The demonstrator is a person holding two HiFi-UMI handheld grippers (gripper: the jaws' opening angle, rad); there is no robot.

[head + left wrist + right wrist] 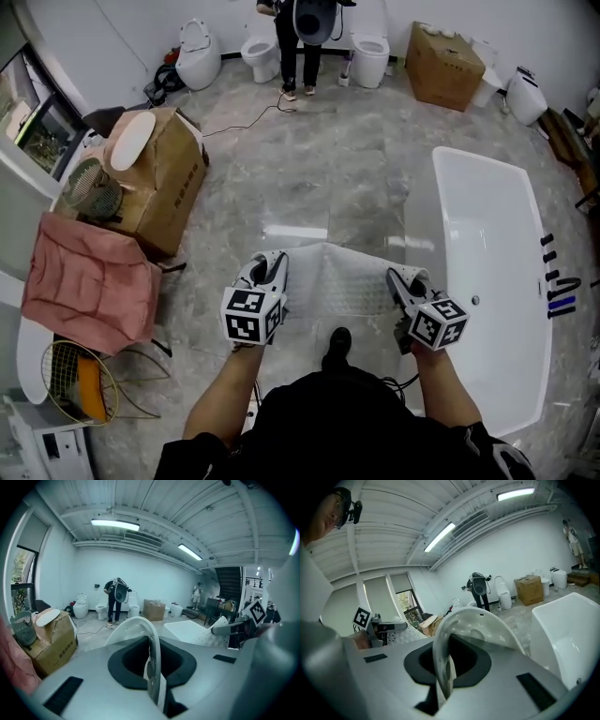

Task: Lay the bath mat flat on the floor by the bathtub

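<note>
**Beside the bathtub: bath mat held by both grippers**

Across the grey marble floor [356, 178], the white bathtub [487, 244] lies along the right side; at the left stands a cardboard box [173, 183], with a pink cloth [89, 281] draped just in front of it; the white bath mat [337, 277] hangs spread between the two grippers, over the floor just left of the bathtub, its far edge drooping away from the person; whether that edge touches the floor cannot be told; the left gripper [272, 267] is clamped on the mat's near left corner, jaws pressed together on the thin fabric; the right gripper [403, 279] is clamped likewise on the near right corner, close to the bathtub's rim.
</note>
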